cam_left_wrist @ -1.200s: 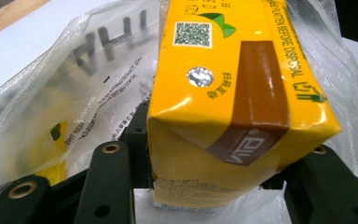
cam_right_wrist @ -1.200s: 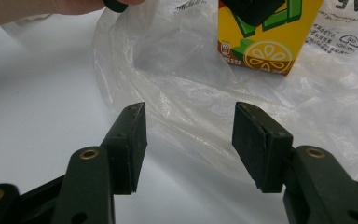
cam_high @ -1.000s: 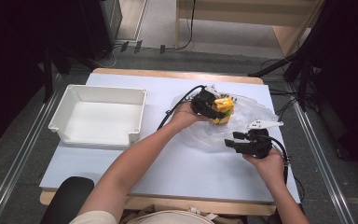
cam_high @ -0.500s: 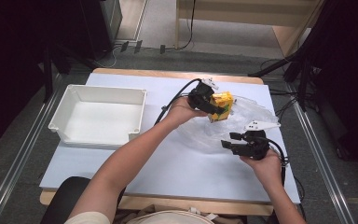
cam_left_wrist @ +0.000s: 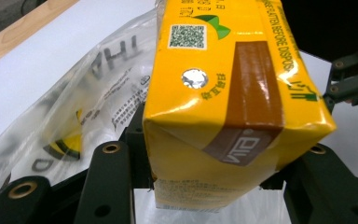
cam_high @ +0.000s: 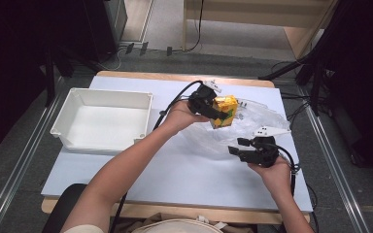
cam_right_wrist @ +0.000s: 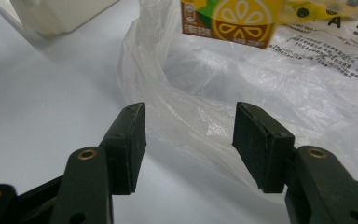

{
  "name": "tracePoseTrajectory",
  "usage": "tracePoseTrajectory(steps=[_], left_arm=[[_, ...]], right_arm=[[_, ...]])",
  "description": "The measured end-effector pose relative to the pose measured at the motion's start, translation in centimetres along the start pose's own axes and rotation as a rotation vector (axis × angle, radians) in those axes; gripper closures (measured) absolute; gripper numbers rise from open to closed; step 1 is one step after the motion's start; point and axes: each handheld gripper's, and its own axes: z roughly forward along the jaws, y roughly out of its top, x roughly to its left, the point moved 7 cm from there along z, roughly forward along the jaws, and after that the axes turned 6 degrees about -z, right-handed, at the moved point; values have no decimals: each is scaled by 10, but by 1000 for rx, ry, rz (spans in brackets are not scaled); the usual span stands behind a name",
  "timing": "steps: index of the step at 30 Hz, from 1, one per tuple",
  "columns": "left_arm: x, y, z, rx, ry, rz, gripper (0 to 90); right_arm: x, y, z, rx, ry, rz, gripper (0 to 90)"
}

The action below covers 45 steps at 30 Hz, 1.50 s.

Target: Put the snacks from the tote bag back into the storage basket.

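Your left tool (cam_high: 219, 110) is gripping the yellow carton (cam_high: 225, 109) above the plastic bag (cam_high: 252, 121); your right tool (cam_high: 238, 145), at its five o'clock, is gaping empty.

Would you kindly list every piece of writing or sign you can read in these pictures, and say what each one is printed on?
"BEFORE DISPOS", cut off: yellow carton, along its top right edge.
QR code and green leaf mark: same carton, no words legible.
Small print on the carton's lower face: too blurred to read.
"THA", seen upside down: clear plastic bag.
Fine print on the bag: too small to read.
Sliced-citrus emblem: carton front.
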Motion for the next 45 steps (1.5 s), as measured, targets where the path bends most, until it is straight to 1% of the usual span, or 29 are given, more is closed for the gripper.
tracePoseTrajectory(steps=[1, 2, 5, 7, 9, 10, 13, 14, 15, 16, 17, 18, 20, 21, 23, 27, 31, 33, 36, 42, 43, 45], left_arm=[[-1, -1, -2, -5, 1, -6, 516], [-1, -2, -3, -1, -2, -5, 516], [-3, -6, -10, -1, 7, -11, 516], [-4, -10, -16, 5, 9, -16, 516], [-5, -14, -21, 13, 13, -12, 515], [-4, -16, -24, 12, 17, -8, 516], [-4, -18, -29, -2, 17, -15, 515], [-4, -19, -31, -9, 19, -14, 515], [-4, -20, -32, -14, 14, -15, 515], [-5, -20, -33, -13, 13, -17, 515], [-5, -21, -34, -7, 20, -12, 515], [-4, -22, -35, -4, 25, -6, 515], [-4, -23, -38, -16, 22, -16, 515], [-3, -24, -39, -13, 21, -16, 515], [-2, -24, -41, -18, 30, -19, 515], [0, -26, -47, -27, 33, -32, 515], [2, -28, -53, -23, 45, -28, 515], [3, -29, -56, -30, 46, -32, 515], [6, -28, -61, -39, 42, -36, 516], [10, -30, -73, -46, 48, -39, 515], [10, -31, -74, -50, 52, -48, 515], [12, -32, -78, -49, 56, -42, 515]], right_arm=[[0, 0, -1, -2, 3, 6, 456], [0, 1, -1, -10, -2, 0, 456], [-1, 1, -2, -7, -15, -8, 456], [-2, 0, -2, -3, -12, -2, 456], [-2, -1, -3, -8, -10, 2, 456], [-2, -1, -3, -10, -8, -1, 456], [-3, -2, -3, -8, -1, -5, 456], [-2, -2, -3, -5, 1, 0, 456], [-2, -3, -2, -2, 2, 0, 456], [-2, -3, -2, 1, 3, 0, 456], [-2, -3, -2, 1, 5, -2, 456], [-2, -4, -2, 5, 6, -4, 456], [-2, -5, -1, 8, 7, -6, 456], [-2, -5, -1, 7, 8, -7, 456], [-2, -5, -2, 3, 7, -10, 456], [-2, -6, -1, 12, 8, -9, 455], [-1, -8, 0, 21, 11, -24, 455], [0, -7, 1, 24, 13, -26, 455], [2, -7, 3, 28, 19, -31, 454], [6, -6, 6, 39, 36, -43, 455], [6, -6, 6, 38, 38, -44, 455], [6, -5, 6, 36, 42, -42, 455]])
